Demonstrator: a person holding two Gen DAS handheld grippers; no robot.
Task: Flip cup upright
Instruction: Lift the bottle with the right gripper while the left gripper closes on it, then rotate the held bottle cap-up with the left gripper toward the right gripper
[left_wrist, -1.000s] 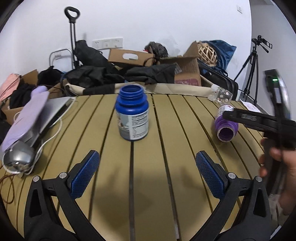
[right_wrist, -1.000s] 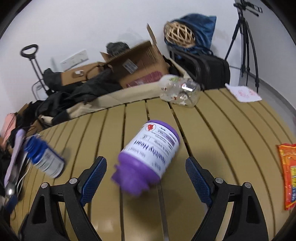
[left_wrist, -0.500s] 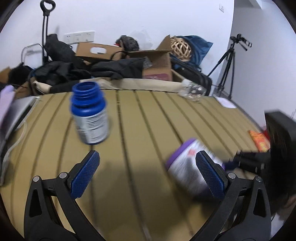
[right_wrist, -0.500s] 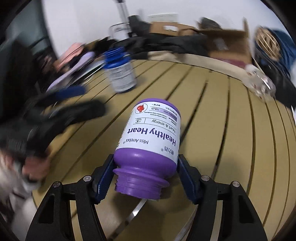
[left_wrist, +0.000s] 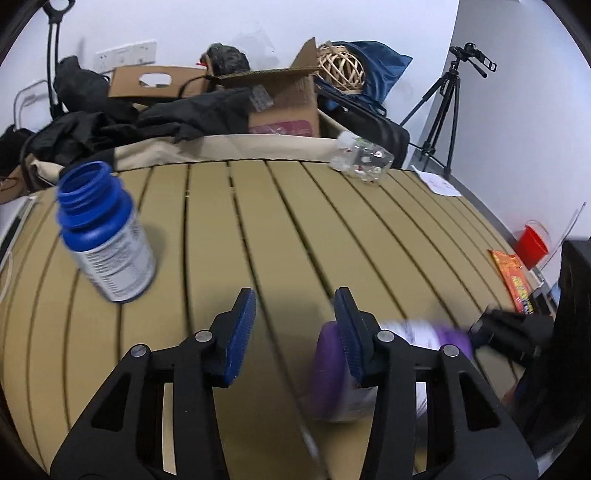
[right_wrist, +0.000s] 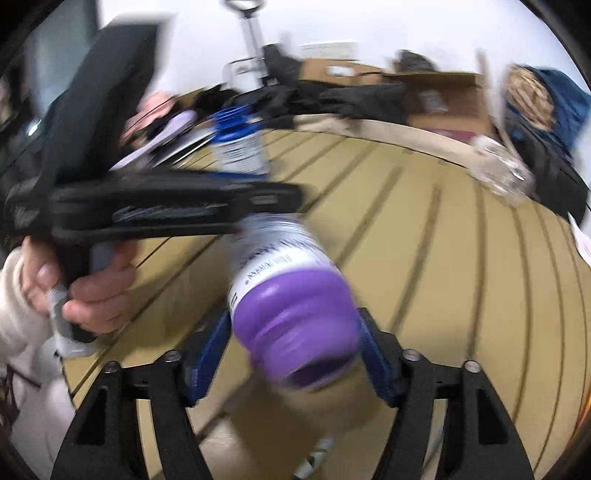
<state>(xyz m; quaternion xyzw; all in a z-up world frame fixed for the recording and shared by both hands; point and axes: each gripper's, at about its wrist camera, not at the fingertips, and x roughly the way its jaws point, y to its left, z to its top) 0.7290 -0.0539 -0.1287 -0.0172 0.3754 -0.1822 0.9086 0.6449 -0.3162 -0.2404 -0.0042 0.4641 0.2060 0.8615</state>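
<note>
right tool (right_wrist: 291, 354) pinching purple bottle (right_wrist: 291, 295) at neck, mouth toward camera, lifted over worktop (right_wrist: 461, 277) | left tool (left_wrist: 295, 332) spread, nothing between pads, beside purple bottle | blue bottle (left_wrist: 105, 236) upright, far left

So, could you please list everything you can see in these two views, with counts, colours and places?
Purple bottle: 1, purple with white label, held between the right gripper's pads, open mouth toward that camera.
Blue bottle: 1, blue with white label, upright on the table's left, uncapped.
Clear plastic bottle: 1, transparent, lying at the far table edge.
Slatted table: 1, tan.
Snack packet: 1, orange-red, right table edge.
Cardboard boxes: at least 2, brown, behind the table.
Wicker ball: 1, tan, beside the boxes.
Tripod: 1, black, far right.
Left gripper: 1, black with blue pads, partly closed, holding nothing.
Right gripper: 1, black with blue pads, clamping the purple bottle.
Left hand: 1, on the left gripper's handle.
</note>
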